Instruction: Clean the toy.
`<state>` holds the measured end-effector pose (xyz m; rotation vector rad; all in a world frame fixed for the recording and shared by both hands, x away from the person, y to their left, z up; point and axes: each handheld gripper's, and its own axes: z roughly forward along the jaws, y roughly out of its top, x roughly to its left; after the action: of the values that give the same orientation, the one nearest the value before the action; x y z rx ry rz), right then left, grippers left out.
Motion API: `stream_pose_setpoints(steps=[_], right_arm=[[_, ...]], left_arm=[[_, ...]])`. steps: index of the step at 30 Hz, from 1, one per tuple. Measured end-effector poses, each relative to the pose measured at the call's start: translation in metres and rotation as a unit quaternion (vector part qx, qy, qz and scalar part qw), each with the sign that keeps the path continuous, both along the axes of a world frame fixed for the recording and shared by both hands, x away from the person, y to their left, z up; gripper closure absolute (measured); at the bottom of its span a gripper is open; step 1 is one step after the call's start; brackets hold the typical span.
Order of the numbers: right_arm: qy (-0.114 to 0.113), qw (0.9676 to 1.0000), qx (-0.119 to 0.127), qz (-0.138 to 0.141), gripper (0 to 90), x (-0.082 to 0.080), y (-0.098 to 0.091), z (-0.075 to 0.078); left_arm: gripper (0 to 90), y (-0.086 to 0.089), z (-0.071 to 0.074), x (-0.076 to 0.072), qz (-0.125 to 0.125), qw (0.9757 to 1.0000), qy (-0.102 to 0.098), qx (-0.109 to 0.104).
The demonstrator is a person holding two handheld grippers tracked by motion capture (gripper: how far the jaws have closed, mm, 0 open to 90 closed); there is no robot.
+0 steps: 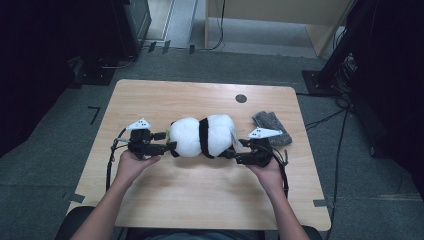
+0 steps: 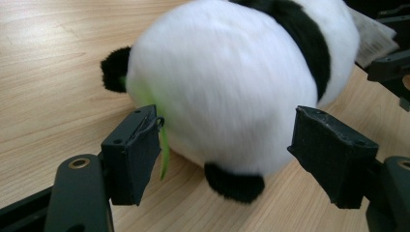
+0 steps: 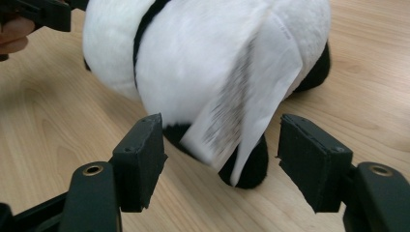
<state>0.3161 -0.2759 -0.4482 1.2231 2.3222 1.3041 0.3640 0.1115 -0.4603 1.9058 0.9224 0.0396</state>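
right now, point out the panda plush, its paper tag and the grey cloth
panda plush (image 1: 192, 136), high view, on its white body
paper tag (image 3: 251, 96), right gripper view, on the middle of the white label
grey cloth (image 1: 272, 125), high view, on its middle

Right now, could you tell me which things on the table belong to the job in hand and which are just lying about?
In the job:
- panda plush, lying between both grippers
- left gripper, open at one end
- right gripper, open at the other end, by the plush's paper tag

Lying about:
- grey cloth behind the right gripper
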Motion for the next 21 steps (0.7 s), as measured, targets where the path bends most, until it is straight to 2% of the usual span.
stream_pose_setpoints(steps=[4,8,12,18,21], right_arm=[[-0.004,0.9998,0.011,-0.015,33.9,0.002,-0.012,0.003],[-0.012,0.9994,0.006,-0.033,33.9,0.005,-0.023,0.005],[-0.024,0.9985,0.005,-0.05,34.5,0.009,-0.033,0.003],[-0.05,0.9961,-0.012,-0.073,35.0,0.016,-0.046,0.0],[-0.053,0.9954,-0.02,-0.077,35.0,0.02,-0.051,-0.003]], left_arm=[[25.6,-0.001,0.001,0.001,-0.004,1.0,-0.001,0.001],[25.6,-0.004,0.0,0.002,-0.007,1.0,0.003,-0.001],[25.6,-0.006,0.002,0.0,-0.01,0.9999,-0.003,0.0],[25.5,-0.009,0.0,0.003,-0.001,1.0,-0.006,0.005],[25.5,-0.012,0.0,0.001,-0.008,0.9998,-0.013,0.011]])
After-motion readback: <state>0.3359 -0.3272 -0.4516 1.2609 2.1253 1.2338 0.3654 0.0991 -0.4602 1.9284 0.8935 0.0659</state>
